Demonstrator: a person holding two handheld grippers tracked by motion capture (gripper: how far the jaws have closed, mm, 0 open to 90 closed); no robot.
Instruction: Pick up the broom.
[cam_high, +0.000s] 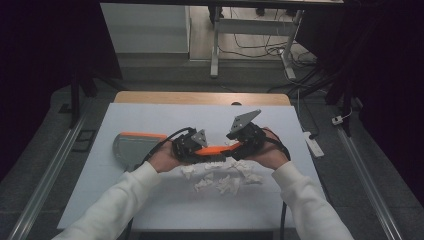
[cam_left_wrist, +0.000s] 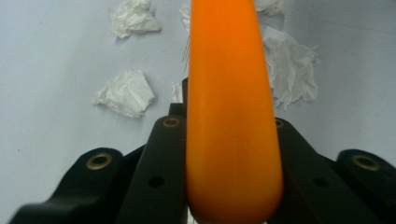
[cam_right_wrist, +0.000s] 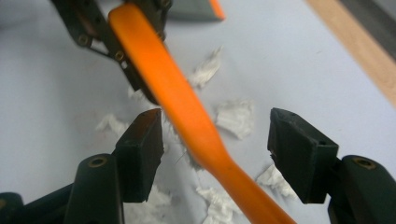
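Orange brush handle (cam_left_wrist: 231, 116) is clamped in the left gripper (cam_high: 187, 146); the right gripper (cam_right_wrist: 215, 156), jaws apart around it, may close off-centre and twist it loose over the paper scraps (cam_high: 225, 180).

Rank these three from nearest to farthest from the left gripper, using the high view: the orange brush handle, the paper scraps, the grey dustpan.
1. Orange brush handle: clamped in the left gripper, running toward the right gripper.
2 and 3. Grey dustpan, on the table to its left, and paper scraps, just in front of the grippers: too close to call.
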